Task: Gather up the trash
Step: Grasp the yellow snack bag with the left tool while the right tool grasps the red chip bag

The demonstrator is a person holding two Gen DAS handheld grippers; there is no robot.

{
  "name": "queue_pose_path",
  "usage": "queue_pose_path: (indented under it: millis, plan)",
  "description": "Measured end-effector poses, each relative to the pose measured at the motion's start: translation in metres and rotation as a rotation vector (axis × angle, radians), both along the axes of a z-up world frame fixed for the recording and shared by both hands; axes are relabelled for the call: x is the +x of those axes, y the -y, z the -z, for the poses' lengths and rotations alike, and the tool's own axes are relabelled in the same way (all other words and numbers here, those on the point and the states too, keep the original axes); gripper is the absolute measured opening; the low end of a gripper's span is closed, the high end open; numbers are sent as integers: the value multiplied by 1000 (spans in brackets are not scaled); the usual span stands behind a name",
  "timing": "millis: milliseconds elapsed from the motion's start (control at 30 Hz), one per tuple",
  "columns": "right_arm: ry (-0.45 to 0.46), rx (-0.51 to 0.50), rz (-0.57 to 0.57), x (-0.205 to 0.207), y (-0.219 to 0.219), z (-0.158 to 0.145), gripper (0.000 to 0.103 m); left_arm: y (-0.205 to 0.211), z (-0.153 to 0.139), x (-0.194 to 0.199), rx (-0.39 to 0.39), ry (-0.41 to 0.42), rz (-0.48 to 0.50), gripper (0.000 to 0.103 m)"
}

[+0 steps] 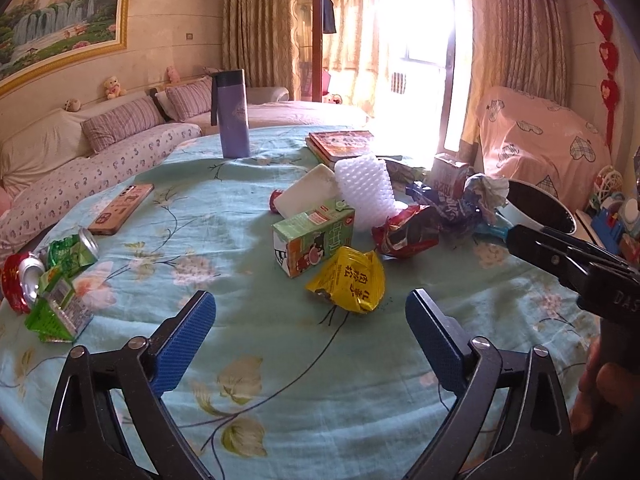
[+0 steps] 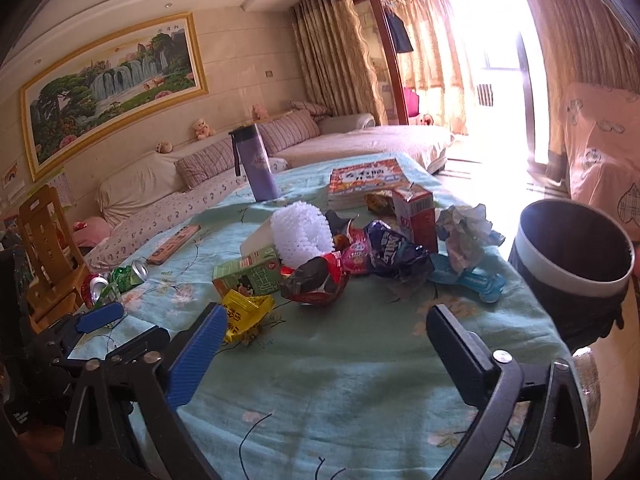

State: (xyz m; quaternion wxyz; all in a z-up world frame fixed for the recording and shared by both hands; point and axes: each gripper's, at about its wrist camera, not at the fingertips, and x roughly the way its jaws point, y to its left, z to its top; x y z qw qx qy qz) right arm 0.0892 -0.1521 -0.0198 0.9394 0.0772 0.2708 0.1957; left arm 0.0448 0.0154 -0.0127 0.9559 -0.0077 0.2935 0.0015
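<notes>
Trash lies heaped mid-table: a yellow wrapper (image 1: 348,280) (image 2: 244,312), a green carton (image 1: 312,240), a red wrapper (image 1: 404,234), a dark blue wrapper (image 2: 396,252), crumpled paper (image 2: 464,228), a red carton (image 2: 416,216) and white foam netting (image 1: 364,188). Crushed cans and green cartons (image 1: 40,276) sit at the left edge. A dark bin (image 2: 576,244) stands off the table's right side. My left gripper (image 1: 310,300) is open just short of the yellow wrapper, holding nothing. My right gripper (image 2: 328,314) is open and bare before the red wrapper, its tip (image 1: 514,236) near a light-blue wrapper (image 2: 472,278).
A purple bottle (image 1: 234,116), a phone (image 1: 120,208) and a stack of books (image 1: 340,146) also rest on the floral tablecloth (image 1: 280,380). A sofa (image 1: 100,152) runs behind the table, and a wooden chair (image 2: 44,248) stands at its left.
</notes>
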Motion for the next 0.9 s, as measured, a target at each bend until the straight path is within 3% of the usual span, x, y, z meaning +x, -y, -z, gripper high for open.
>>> queue_pose_path:
  millis: [200, 533, 633, 700, 733, 800, 900]
  plan:
    - [-63, 6, -17, 28, -5, 9, 66, -2, 9, 25, -33, -57, 14, 83]
    - [-158, -4, -48, 72, -18, 20, 52, 0, 22, 60, -48, -128, 41, 82]
    - [-200, -10, -63, 85, -24, 29, 48, 2, 27, 69, -56, -159, 57, 72]
    - [-220, -11, -74, 92, -27, 34, 41, 5, 30, 73, -52, -168, 66, 65]
    - [-226, -8, -78, 95, -28, 36, 37, 7, 32, 74, -49, -174, 74, 56]
    - [-243, -3, -89, 99, -27, 41, 16, 9, 35, 77, -63, -191, 95, 35]
    - [-253, 4, -99, 99, -23, 44, 4, 13, 33, 77, -71, -186, 104, 21]
